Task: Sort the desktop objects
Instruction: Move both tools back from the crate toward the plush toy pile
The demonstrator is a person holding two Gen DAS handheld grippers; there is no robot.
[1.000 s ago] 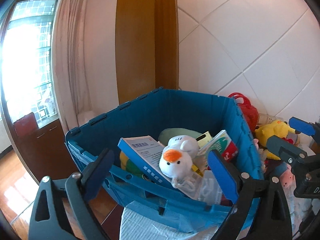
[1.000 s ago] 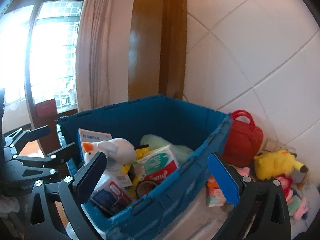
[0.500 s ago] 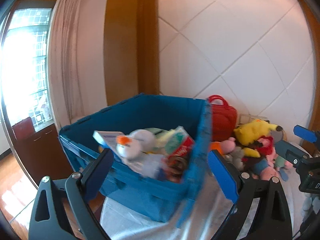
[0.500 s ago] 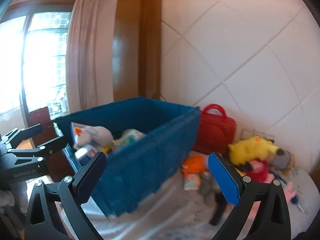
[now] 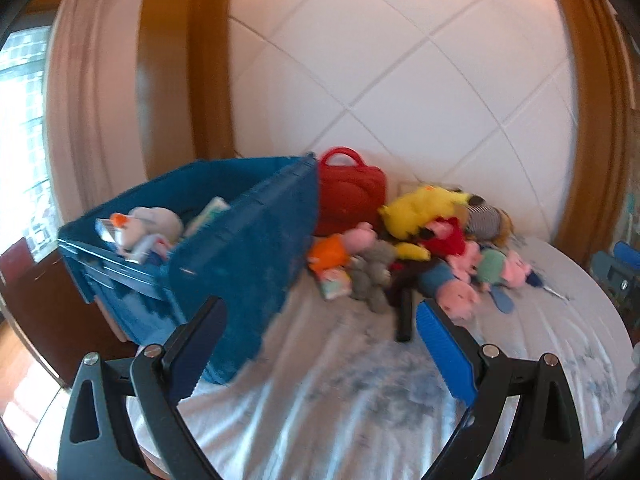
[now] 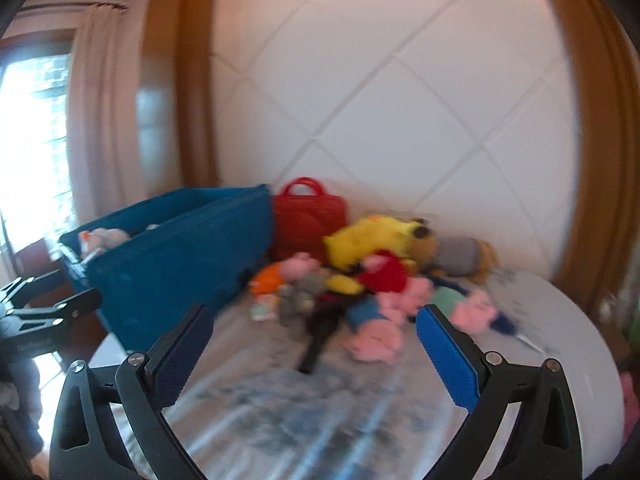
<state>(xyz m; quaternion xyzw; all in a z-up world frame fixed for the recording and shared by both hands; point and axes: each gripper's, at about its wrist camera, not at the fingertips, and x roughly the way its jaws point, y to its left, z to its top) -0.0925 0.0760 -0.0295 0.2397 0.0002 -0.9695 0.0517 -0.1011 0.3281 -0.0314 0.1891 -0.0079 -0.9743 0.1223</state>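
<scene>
The left gripper [image 5: 320, 344], a black two-finger frame with blue ribbed pads [image 5: 446, 350], fills the lower part of its own view, jaws spread wide with nothing between them. The right gripper [image 6: 310, 346], of the same black build with blue pads [image 6: 446, 354], stands equally wide apart and empty across the bottom of its view. The left gripper also shows at the left edge of the right wrist view.

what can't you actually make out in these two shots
- Contents of the blue crate: left wrist view, its near wall hides all but the white plush on top.
- Toy pile: right wrist view, motion blur merges the toys.
- Black object in front of the pile: both views, too blurred to identify.
- Right gripper: left wrist view, cut off by the edge.
</scene>
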